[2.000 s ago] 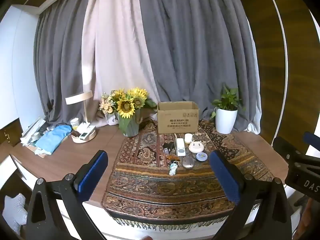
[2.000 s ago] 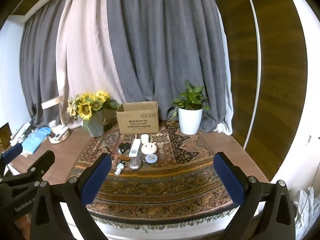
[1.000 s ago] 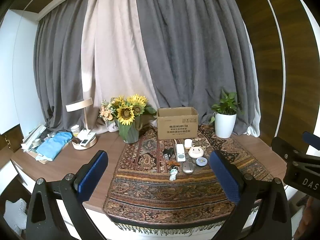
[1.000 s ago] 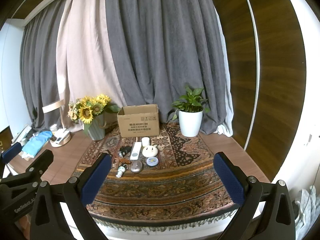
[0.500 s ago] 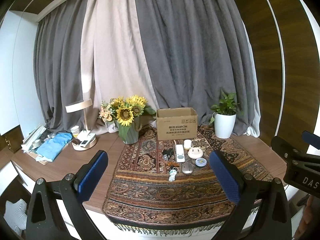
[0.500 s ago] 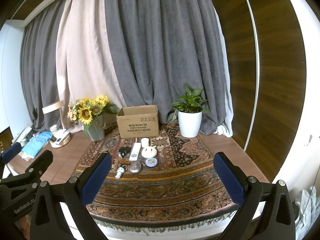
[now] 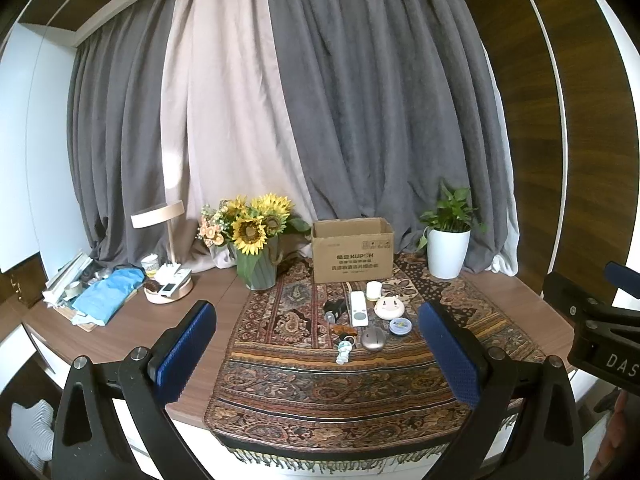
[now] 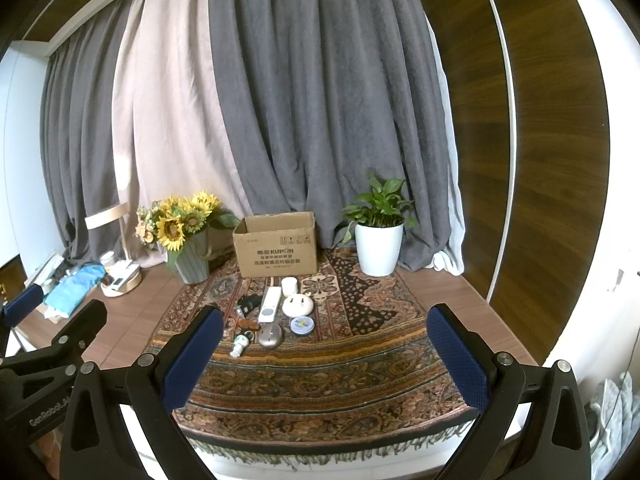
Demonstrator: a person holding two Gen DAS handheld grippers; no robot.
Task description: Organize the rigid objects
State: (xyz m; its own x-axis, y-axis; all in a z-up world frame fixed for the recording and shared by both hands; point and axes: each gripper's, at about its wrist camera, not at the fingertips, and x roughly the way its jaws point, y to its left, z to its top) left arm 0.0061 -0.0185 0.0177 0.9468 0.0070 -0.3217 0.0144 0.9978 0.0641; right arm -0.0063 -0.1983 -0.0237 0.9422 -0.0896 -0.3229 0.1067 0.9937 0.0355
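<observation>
Several small objects lie in a cluster on the patterned rug (image 7: 320,392): a white remote (image 7: 359,308), a white round gadget (image 7: 389,307), a small white jar (image 7: 373,291), a blue-lidded tin (image 7: 400,326), a grey puck (image 7: 372,340), a small white bottle (image 7: 343,353) and a black item (image 7: 333,307). Behind them stands an open cardboard box (image 7: 352,250). My left gripper (image 7: 320,340) is open, well short of the cluster. My right gripper (image 8: 324,344) is also open and empty, back from the same objects: remote (image 8: 269,304), puck (image 8: 270,336), box (image 8: 277,250).
A sunflower vase (image 7: 256,248) stands left of the box, a potted plant (image 7: 447,246) in a white pot to its right. A lamp (image 7: 166,268), blue cloth (image 7: 108,296) and clutter fill the table's left end. Curtains hang behind. The rug's fringe overhangs the near edge.
Both views have tilted slightly upward and pulled back a little over two seconds; the table sits lower in frame. Objects have not moved, and both grippers stay open.
</observation>
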